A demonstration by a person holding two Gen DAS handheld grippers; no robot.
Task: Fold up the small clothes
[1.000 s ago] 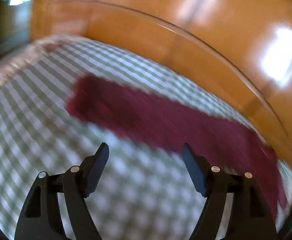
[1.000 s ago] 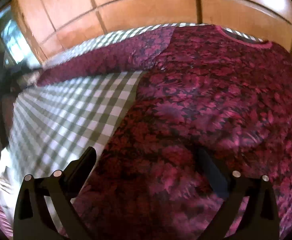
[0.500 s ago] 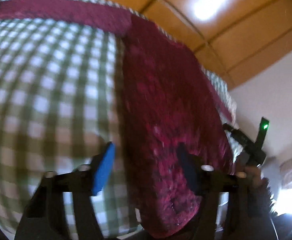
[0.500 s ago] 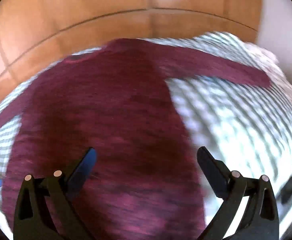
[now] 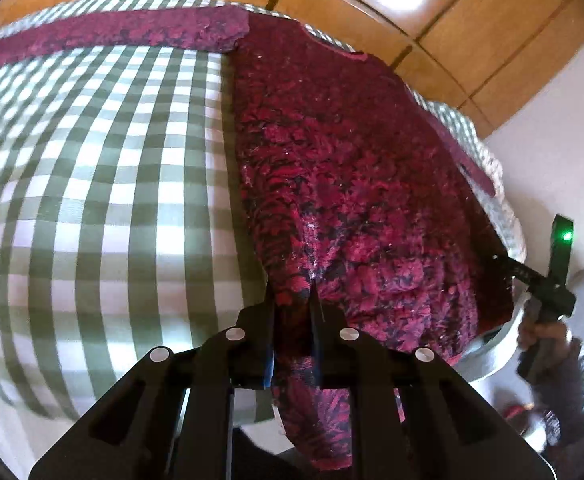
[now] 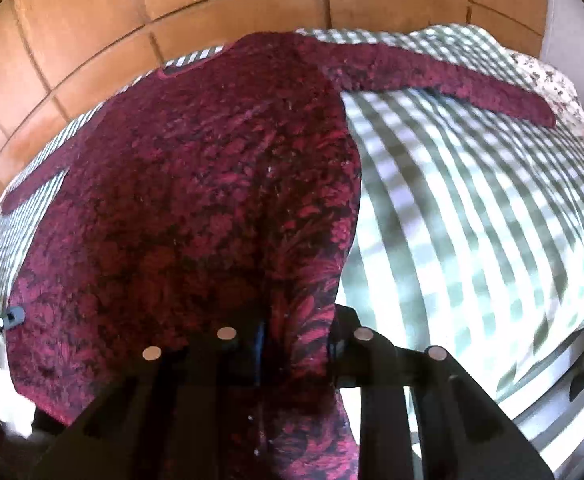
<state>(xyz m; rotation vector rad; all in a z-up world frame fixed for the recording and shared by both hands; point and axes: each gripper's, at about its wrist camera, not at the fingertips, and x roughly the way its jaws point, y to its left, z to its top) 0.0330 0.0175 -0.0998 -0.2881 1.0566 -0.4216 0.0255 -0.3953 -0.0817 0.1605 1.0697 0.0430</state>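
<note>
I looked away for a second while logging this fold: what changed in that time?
Both grippers were open above the bed; now the left gripper and right gripper have each closed on a bottom hem corner of the dark red floral knit sweater. The sweater stays spread flat, sleeves out, on the green-and-white checked bedsheet.

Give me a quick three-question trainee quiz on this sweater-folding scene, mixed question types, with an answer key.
1. True or false: both grippers are shut on the sweater.
2. Multiple choice: the sweater lies on A) a bare wooden floor, B) a green-and-white checked cloth, C) a blue towel.
3. Fill in: the left gripper and right gripper each grip the sweater at its ____ edge, the one nearest the cameras.

Key: 1 true; 2 B; 3 bottom (hem). Both sleeves are spread outward on the cloth.
</note>
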